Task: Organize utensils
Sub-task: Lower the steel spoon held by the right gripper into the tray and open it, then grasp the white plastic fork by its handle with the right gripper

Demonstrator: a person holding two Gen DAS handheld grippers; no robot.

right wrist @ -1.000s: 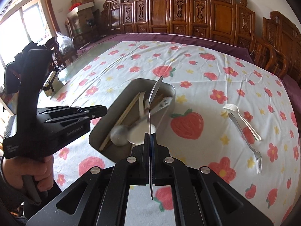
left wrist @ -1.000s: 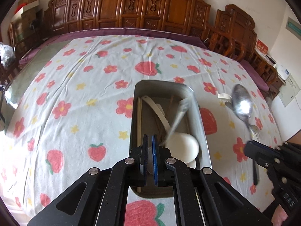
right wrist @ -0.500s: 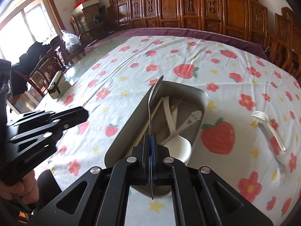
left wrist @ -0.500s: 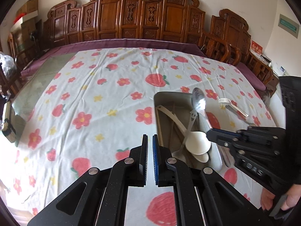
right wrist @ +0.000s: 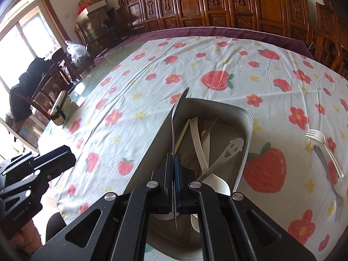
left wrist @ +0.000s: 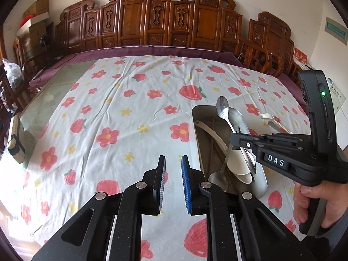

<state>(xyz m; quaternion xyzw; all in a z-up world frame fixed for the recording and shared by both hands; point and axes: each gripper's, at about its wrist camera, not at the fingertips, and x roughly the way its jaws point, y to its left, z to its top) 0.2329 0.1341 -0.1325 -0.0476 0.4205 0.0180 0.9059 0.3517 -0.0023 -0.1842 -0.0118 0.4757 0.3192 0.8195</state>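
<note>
While the right tongs (right wrist: pixel 174 174) stay out of contact with the tray walls, they are clamped on the handle of a metal spoon (left wrist: pixel 224 111), bowl end pointing forward and seen edge-on from the right wrist. Spoon hangs over the metal tray (right wrist: pixel 248 130), above its left long wall. Tray sits on the flowered cloth of the surface (left wrist: pixel 130 100), toward the near right part.

Tray contents: white ladle (right wrist: pixel 215 182), slotted spatula with a face cutout (right wrist: pixel 230 150), chopsticks (right wrist: pixel 181 137), another metal spoon (left wrist: pixel 217 178).

Left tongs (left wrist: pixel 173 182) apart, holding nothing, hovering over bare cloth just left of the tray.

Outside the tray, near the right edge: white plastic fork (right wrist: pixel 324 148) and metal fork (right wrist: pixel 332 180), touching or overlapping.

Judgement: step in hand is dropping the spoon in. Advice: shift it right, past the wall, align it with the tray's long axis, lower until close to the pile, then part the tongs. Releasing from height risks a bounce off the ladle. Forks remain to collect.
</note>
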